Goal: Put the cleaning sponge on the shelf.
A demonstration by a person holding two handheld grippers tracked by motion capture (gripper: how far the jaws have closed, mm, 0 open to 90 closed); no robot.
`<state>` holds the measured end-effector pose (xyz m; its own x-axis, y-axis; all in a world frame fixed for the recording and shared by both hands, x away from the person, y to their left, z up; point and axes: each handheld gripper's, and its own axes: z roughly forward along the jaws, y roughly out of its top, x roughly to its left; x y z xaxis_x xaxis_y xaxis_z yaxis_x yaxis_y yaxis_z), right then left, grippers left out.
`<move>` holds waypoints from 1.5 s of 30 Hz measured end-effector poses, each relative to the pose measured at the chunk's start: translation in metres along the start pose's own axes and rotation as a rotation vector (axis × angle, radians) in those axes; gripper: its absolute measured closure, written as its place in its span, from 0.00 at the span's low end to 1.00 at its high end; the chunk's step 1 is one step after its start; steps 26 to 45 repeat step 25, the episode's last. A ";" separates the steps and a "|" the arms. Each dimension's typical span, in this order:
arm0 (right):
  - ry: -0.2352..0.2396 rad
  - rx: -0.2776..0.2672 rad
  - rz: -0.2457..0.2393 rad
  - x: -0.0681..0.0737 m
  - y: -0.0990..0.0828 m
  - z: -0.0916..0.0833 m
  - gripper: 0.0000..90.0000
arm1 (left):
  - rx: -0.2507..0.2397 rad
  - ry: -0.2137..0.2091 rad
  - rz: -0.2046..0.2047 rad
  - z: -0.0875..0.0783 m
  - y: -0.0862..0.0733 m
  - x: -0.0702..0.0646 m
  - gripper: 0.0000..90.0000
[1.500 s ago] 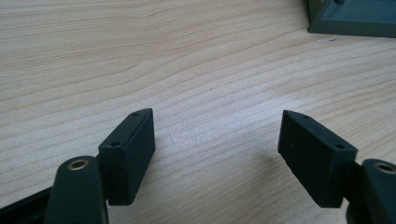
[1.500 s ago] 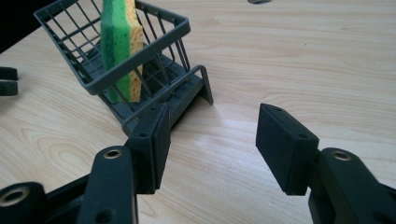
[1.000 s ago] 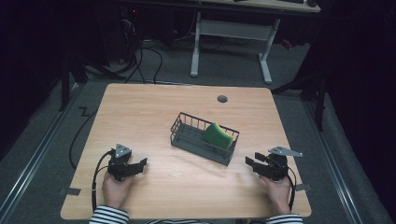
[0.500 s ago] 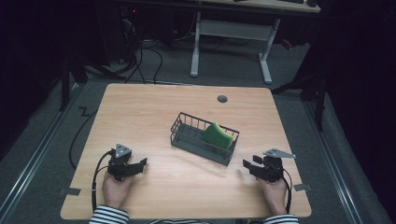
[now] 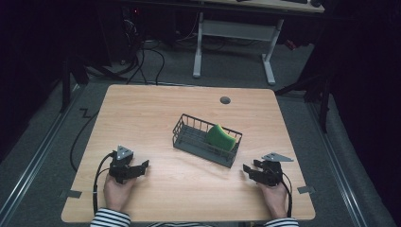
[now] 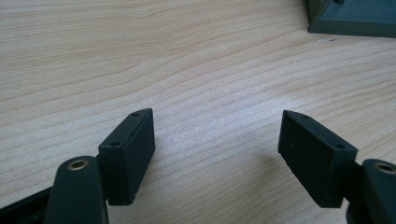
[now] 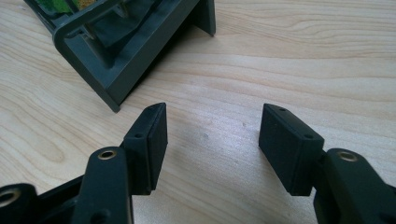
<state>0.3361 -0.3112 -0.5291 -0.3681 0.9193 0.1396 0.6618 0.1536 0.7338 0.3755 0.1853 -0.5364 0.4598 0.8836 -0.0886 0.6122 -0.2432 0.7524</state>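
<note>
With the green sponge (image 5: 221, 137) already lying inside the dark wire basket (image 5: 189, 142) mid-bench, both the left gripper (image 5: 142, 166) and the right gripper (image 5: 248, 170), whose jaws have just been opening, rest released and empty either side of it, so little seems left.

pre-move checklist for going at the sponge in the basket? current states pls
1. Left gripper open, nothing between the jaws: ok.
2. Right gripper open with bare table between the jaws, which have just been opening: ok.
3. Green sponge lies in the right part of the wire basket, leaning on the far wall, top exposed: ok.
4. Basket stands flat on the table, apart from both grippers: ok.
5. Tabletop between each gripper and the basket is free of other things: ok.
6. Whether the sponge is wedged in the wires: cannot tell.
</note>
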 end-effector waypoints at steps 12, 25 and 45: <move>-0.110 0.019 -0.125 0.019 0.000 0.006 0.41 | -0.001 -0.002 -0.002 0.000 0.000 0.000 0.31; -0.113 0.024 -0.108 0.021 0.000 0.007 0.36 | 0.000 0.001 0.000 0.000 0.000 -0.001 0.31; -0.113 0.024 -0.108 0.021 0.000 0.007 0.36 | 0.000 0.001 0.000 0.000 0.000 -0.001 0.31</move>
